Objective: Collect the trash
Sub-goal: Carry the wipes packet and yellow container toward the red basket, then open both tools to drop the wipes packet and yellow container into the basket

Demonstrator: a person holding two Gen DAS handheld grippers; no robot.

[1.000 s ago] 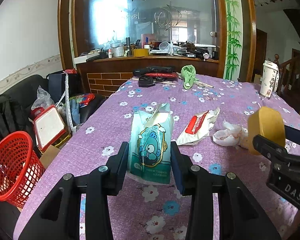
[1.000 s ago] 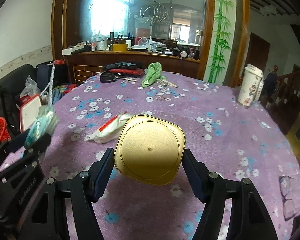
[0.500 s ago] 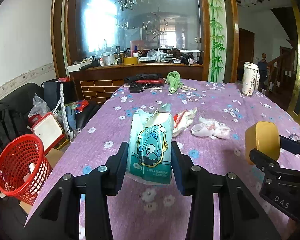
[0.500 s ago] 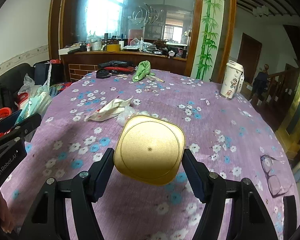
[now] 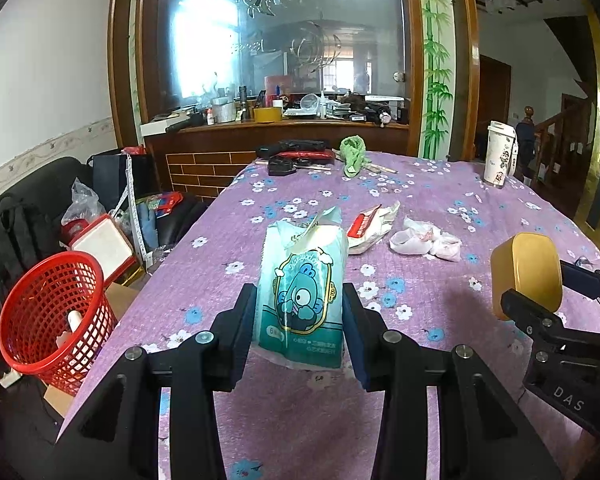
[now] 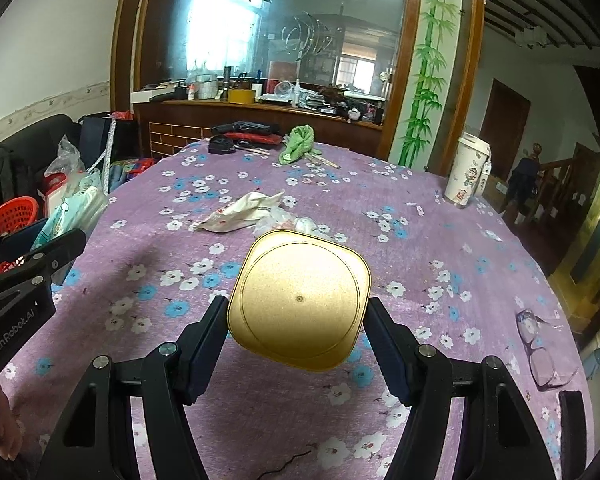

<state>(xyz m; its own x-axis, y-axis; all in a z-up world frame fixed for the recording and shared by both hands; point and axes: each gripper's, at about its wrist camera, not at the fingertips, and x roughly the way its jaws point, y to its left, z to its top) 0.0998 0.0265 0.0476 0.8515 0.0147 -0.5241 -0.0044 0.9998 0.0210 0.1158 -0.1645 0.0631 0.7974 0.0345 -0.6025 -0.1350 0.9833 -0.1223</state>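
Note:
My left gripper (image 5: pixel 300 328) is shut on a teal tissue packet (image 5: pixel 302 288) with a cartoon figure, held above the purple flowered tablecloth (image 5: pixel 420 320). My right gripper (image 6: pixel 296 332) is shut on a gold square tin (image 6: pixel 299 299), also seen in the left wrist view (image 5: pixel 526 276). A red mesh basket (image 5: pixel 50 312) stands on the floor left of the table. A white and red wrapper (image 5: pixel 370 224) and crumpled white tissue (image 5: pixel 426 238) lie mid-table.
A tall white cup (image 5: pixel 499 155) stands at the far right. A green cloth (image 5: pixel 352 154) and dark items (image 5: pixel 296 152) lie at the far edge. Glasses (image 6: pixel 540 350) lie at the right edge. Bags and a white box (image 5: pixel 102 244) crowd the sofa.
Both grippers have pulled back toward the near side of the table with their loads still held. The red basket now shows more fully at the left.

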